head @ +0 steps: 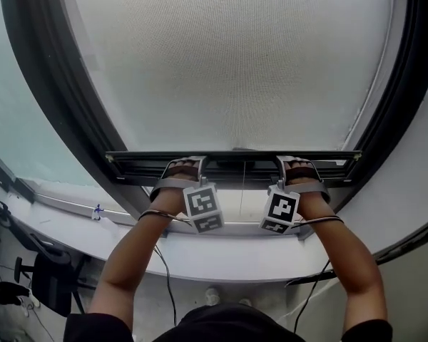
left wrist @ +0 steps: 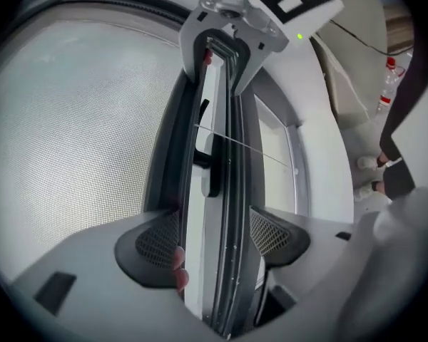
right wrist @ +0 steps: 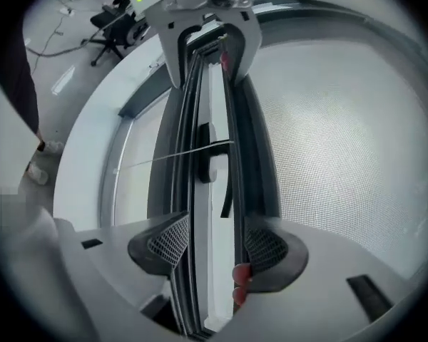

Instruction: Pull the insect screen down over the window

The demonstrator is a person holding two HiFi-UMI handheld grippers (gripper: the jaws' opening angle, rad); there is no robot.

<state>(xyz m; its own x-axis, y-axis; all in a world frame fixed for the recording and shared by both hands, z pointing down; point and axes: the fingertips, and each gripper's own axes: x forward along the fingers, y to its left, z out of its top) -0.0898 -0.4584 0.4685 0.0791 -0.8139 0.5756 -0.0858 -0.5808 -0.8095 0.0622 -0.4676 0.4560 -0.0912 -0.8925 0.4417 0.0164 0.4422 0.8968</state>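
As the left gripper [head: 185,168] and right gripper [head: 298,168] clamped it, the bottom bar [head: 239,164] sat low in the dark window frame [head: 53,98].
Nearest, at 6 o'clock, a white sill [head: 221,258] ran under both forearms; each gripper's fingers were closed on the bar, left toward 9 o'clock, right toward 3 o'clock; beyond, the grey insect screen [head: 235,63] filled the view toward 12 o'clock.

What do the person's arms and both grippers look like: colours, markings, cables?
The left gripper and right gripper are light grey, each carrying a cube of black-and-white square markers and dark, mesh-textured jaw pads. A thin black cable runs from each. The sleeves are short and dark.
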